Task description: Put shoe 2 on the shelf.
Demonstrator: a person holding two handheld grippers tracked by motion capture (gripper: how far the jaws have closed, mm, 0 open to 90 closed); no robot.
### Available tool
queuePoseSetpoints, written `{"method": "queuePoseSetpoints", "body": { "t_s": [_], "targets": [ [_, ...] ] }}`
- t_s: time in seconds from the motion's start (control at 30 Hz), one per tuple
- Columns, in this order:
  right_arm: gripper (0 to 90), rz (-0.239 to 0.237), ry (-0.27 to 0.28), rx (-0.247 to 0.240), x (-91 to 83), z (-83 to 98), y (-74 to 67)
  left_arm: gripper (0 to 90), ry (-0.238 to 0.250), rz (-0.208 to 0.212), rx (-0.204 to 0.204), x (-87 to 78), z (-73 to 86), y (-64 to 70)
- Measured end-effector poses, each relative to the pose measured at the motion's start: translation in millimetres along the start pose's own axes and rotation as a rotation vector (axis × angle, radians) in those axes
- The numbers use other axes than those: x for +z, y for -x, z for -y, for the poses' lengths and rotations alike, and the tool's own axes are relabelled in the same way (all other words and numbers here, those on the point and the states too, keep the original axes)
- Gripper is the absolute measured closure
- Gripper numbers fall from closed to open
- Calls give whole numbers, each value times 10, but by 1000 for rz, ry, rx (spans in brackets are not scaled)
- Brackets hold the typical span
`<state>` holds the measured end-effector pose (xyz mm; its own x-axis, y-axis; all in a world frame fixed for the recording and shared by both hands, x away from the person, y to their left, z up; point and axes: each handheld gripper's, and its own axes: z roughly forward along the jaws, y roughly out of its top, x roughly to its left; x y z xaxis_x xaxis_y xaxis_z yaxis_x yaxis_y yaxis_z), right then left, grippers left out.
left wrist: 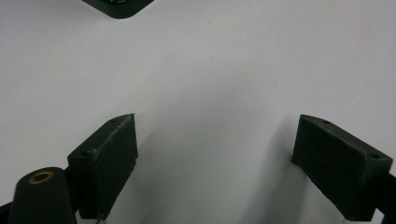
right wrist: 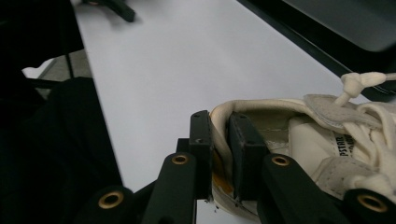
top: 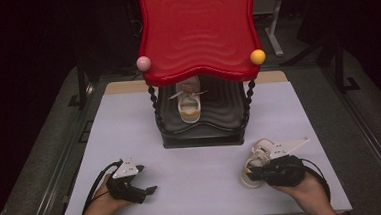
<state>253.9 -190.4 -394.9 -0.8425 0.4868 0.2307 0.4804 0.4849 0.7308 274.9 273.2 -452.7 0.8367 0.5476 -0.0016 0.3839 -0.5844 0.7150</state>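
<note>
A white lace-up shoe [top: 258, 156] lies on the pale table [top: 129, 121] at the front right. My right gripper [top: 250, 174] is shut on its heel. In the right gripper view, one jaw of that gripper [right wrist: 219, 140] sits outside the heel collar and the other inside the shoe [right wrist: 317, 135]. A matching white shoe [top: 189, 105] stands on the black lower shelf [top: 228, 110] of a rack, toe toward me. At the front left, my left gripper [top: 148, 179] rests open on the table. Its jaws [left wrist: 215, 140] stand wide with bare tabletop between them.
The rack's red wavy top tray [top: 199, 32] overhangs the lower shelf, with a pink ball [top: 143, 63] and a yellow ball [top: 257, 57] at its front corners. Twisted black posts [top: 154, 104] carry it. The rack's black base [right wrist: 327, 32] runs just beyond the held shoe.
</note>
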Motion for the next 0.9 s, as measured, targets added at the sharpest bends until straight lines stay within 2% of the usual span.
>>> {"method": "queuePoseSetpoints", "body": {
  "t_s": [0.17, 0.2, 0.33, 0.7, 0.9],
  "targets": [
    [802, -35, -7, -35, 63, -59, -130, 130, 0, 0, 0, 0, 0, 1],
    [802, -51, -11, -53, 96, -97, -191, 130, 0, 0, 0, 0, 0, 1],
    [802, -79, -11, -84, 141, -193, -284, 130, 0, 0, 0, 0, 0, 0],
    [802, -131, 1, -165, 261, -510, -491, 130, -2, 0, 1, -2, 0, 0],
    [801, -152, 5, -198, 297, -622, -574, 130, -3, 0, 2, -2, 0, 0]
  ]
}}
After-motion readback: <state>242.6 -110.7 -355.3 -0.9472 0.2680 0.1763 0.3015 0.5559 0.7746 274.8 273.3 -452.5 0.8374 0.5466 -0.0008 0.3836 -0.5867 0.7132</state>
